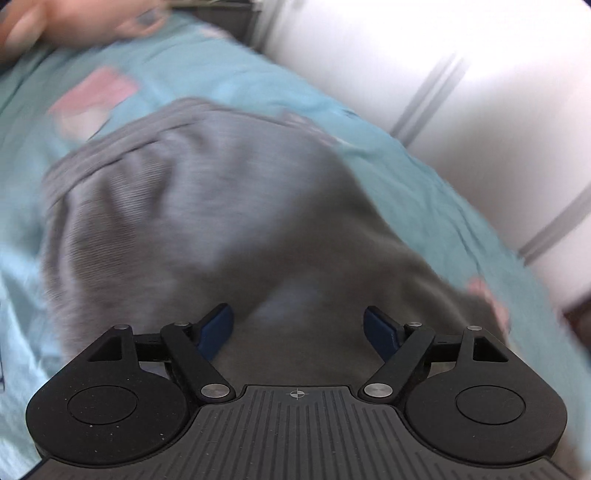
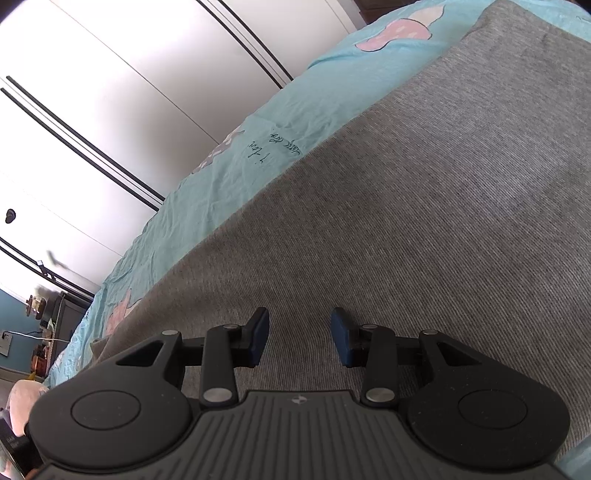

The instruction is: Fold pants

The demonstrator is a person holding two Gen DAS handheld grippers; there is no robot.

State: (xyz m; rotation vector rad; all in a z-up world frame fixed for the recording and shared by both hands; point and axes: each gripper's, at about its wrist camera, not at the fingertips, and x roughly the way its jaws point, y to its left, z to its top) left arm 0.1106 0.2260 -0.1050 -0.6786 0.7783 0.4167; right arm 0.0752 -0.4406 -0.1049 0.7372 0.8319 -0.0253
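Grey knit pants point(image 1: 207, 206) lie on a light blue bed sheet point(image 1: 229, 74); the left wrist view is blurred by motion and shows the waistband point(image 1: 110, 147) at the upper left. My left gripper point(image 1: 298, 328) is open and empty, just above the grey cloth. In the right wrist view the pants point(image 2: 424, 221) lie flat and smooth across the sheet point(image 2: 229, 177). My right gripper point(image 2: 300, 338) is open and empty, low over the pants.
White wardrobe doors point(image 2: 129, 110) with dark trim run along the far side of the bed. A blurred hand point(image 1: 74, 26) shows at the top left of the left wrist view. Room clutter point(image 2: 37, 332) sits beyond the bed's far end.
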